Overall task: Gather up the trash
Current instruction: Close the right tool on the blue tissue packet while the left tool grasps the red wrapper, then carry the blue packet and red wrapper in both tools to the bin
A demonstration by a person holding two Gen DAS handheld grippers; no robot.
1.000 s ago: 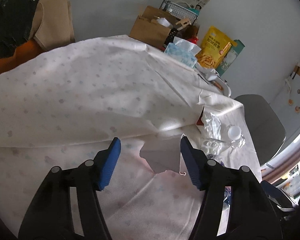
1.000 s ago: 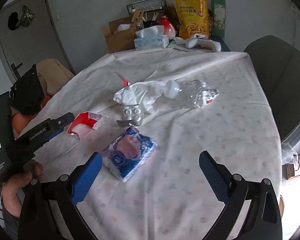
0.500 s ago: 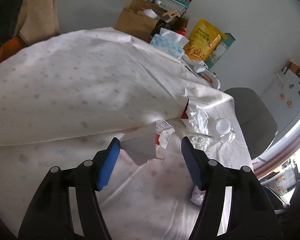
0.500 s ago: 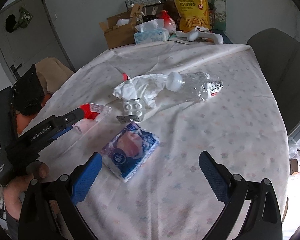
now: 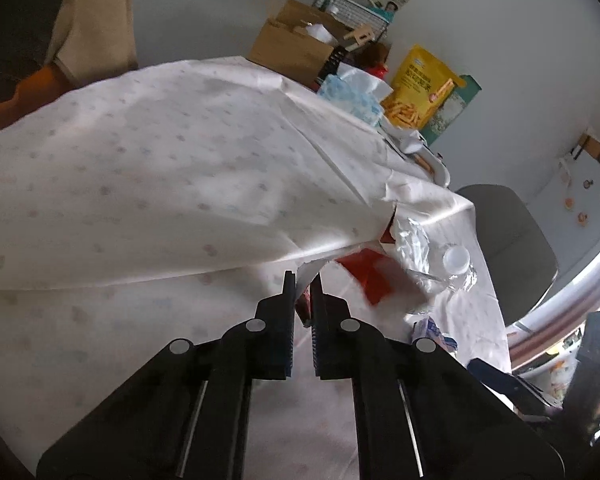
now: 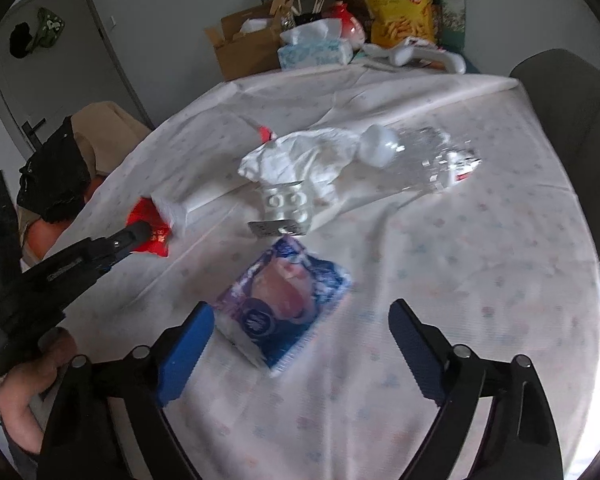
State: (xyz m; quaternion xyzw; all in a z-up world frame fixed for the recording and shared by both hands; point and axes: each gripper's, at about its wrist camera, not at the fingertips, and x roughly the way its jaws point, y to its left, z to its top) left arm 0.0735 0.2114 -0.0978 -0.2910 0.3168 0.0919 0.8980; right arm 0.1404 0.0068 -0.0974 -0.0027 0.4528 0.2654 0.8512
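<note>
Left wrist view: we are seeing the left claw (image 5: 303, 280) pinched down narrow on the edge of a red-and-white wrapper (image 5: 370, 278), the torn white lip of it caught between the blue pads. We are judging the grip to be at the rim because the rest of the wrapper is flapping free ahead and to the right of the fingertips, blurred. The wrapper is lying close against the draped fold of the cloth on the counter (image 5: 140, 180); whether it is clear of the cloth we cannot tell.

Right wrist view: we are watching the right claw (image 6: 300, 332) standing wide and gripping nothing. The blue tissue pack (image 6: 284, 304) is lying flat on the counter between its two pads, nearer the left pad, not touching either that we can see. We are reading this as a line-up for the next pick.

Further off, well apart from both claws, we are noting:
- a crumpled white tissue (image 6: 300, 158)
- a blister pack (image 6: 286, 206) just beside it
- a crushed clear bottle (image 6: 424, 158) touching the tissue's far end

We are finding no bin in either view.
</note>
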